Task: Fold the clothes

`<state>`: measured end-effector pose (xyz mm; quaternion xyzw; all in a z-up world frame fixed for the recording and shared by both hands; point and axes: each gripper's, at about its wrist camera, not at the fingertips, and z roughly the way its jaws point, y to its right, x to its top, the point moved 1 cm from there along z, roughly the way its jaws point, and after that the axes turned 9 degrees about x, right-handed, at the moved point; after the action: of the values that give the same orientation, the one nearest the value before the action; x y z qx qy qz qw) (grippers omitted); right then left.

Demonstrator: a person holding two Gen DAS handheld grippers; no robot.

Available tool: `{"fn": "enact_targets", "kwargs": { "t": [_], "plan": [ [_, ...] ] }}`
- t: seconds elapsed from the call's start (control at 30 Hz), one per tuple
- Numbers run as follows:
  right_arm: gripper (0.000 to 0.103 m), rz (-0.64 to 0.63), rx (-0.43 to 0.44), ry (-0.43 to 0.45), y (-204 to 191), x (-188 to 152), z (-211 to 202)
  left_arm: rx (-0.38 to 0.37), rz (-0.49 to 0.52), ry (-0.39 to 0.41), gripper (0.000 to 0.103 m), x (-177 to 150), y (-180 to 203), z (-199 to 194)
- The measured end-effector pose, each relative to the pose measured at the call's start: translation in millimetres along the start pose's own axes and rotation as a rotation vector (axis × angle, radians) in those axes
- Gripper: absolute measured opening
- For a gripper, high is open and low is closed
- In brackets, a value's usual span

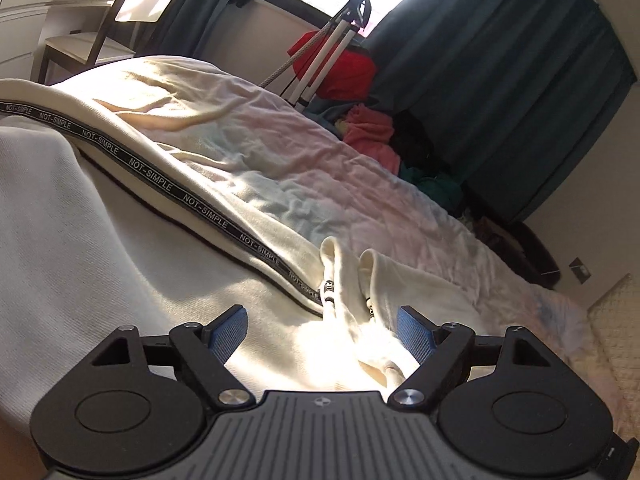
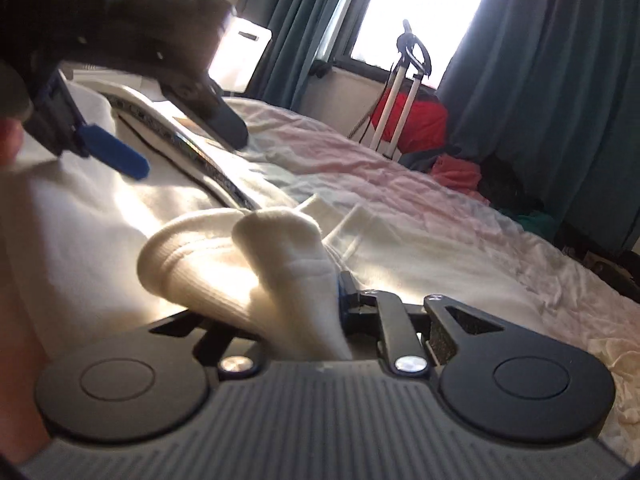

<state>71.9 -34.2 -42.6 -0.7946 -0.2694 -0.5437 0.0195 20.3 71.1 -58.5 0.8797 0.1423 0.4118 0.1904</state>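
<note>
A cream garment (image 1: 80,220) with a black "NOT-SIMPLE" stripe (image 1: 160,184) lies spread on the bed. In the left wrist view my left gripper (image 1: 320,328) is open, its blue pads either side of the garment's bunched edge with drawcords (image 1: 348,280). In the right wrist view my right gripper (image 2: 296,292) is shut on the garment's ribbed cuff (image 2: 248,248), which bulges up between the fingers. The left gripper (image 2: 172,120) also shows there at upper left, open above the striped cloth (image 2: 208,168).
A wrinkled pale bedsheet (image 1: 320,184) covers the bed. Beyond its far side lie a heap of coloured clothes (image 1: 368,132), a red bag (image 1: 340,64) and a metal stand (image 1: 356,4). Dark teal curtains (image 1: 500,80) hang at the window. A white dresser (image 1: 52,4) stands far left.
</note>
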Motion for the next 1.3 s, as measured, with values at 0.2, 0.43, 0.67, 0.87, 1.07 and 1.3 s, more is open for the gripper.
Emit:
{"fn": "enact_targets", "kwargs": {
  "t": [0.2, 0.43, 0.67, 0.87, 1.07, 1.3],
  "plan": [
    [0.014, 0.011, 0.106, -0.023, -37.5, 15.4, -1.5, -0.013, 0.009, 0.05, 0.083, 3.6, -0.1, -8.7],
    [0.019, 0.056, 0.151, -0.113, -25.9, 21.7, 6.9, 0.008, 0.045, 0.051, 0.083, 3.1, 0.5, -6.1],
    [0.072, 0.273, 0.318, -0.206, -7.2, 22.0, -29.2, -0.002, 0.079, 0.043, 0.083, -0.8, 2.3, -9.4],
    [0.078, 0.459, 0.277, -0.116, 33.2, 23.5, -74.5, 0.0, 0.144, 0.03, 0.083, -12.2, 12.2, -19.0],
    [0.078, 0.579, -0.022, -0.063, 86.3, 12.4, -71.4, 0.096, 0.345, -0.01, 0.083, -36.8, 34.6, -14.5],
    [0.079, 0.519, -0.102, -0.229, 93.6, -27.1, -24.7, 0.242, 0.505, -0.077, 0.086, -65.1, 41.2, 7.6]
  ]
}}
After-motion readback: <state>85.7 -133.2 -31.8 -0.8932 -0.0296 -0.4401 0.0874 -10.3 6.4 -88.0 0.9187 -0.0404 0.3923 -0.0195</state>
